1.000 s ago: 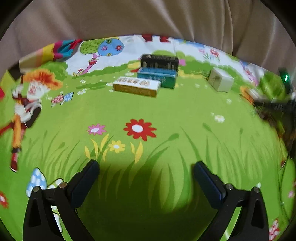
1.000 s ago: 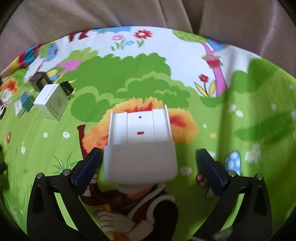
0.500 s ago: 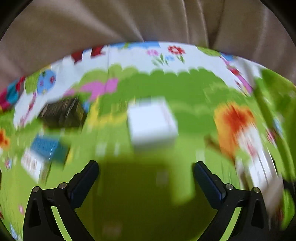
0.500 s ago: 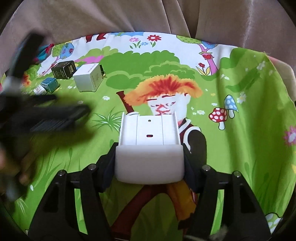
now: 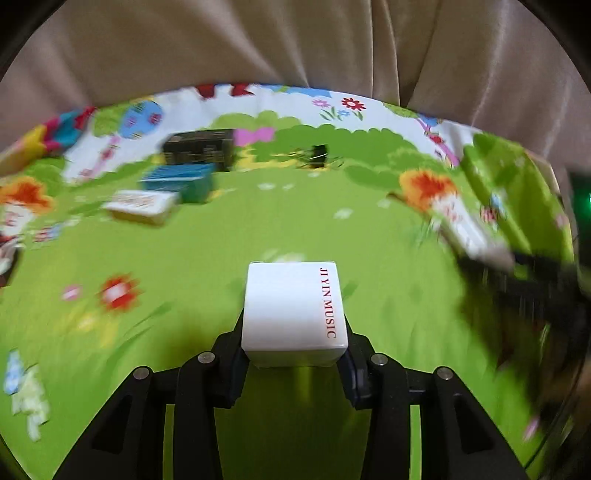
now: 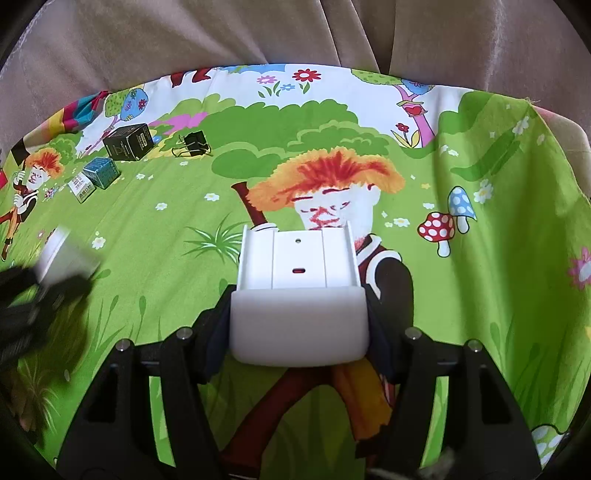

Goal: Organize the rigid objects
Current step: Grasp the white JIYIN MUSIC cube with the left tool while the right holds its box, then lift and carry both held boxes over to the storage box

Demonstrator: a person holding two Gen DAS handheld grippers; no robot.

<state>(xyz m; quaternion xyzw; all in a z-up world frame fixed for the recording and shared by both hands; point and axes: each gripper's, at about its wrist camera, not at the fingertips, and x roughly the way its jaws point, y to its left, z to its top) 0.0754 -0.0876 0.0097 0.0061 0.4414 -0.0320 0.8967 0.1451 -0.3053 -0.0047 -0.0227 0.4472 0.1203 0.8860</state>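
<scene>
A white cube box (image 5: 288, 306) printed "JIYIN MUSIC" sits between the pads of my left gripper (image 5: 293, 345). Its jaws are closing and press both sides of the box, which hangs above the green cartoon cloth (image 5: 258, 229). The right gripper (image 6: 299, 326) is shut on a white plastic holder (image 6: 298, 258) with raised side rails. In the right wrist view the left gripper (image 6: 40, 291) shows blurred at the left edge with the cube box (image 6: 62, 254).
At the back left of the cloth lie a black box (image 6: 129, 142), a teal box (image 6: 101, 173) and a white-and-yellow box (image 6: 81, 186) in a row. A black binder clip (image 6: 195, 144) lies beside them. A beige curtain (image 6: 295, 33) hangs behind.
My left gripper swung over to the white cube box, closed on it and carried it back toward the left. The right gripper closed on the white holder and has held still since.
</scene>
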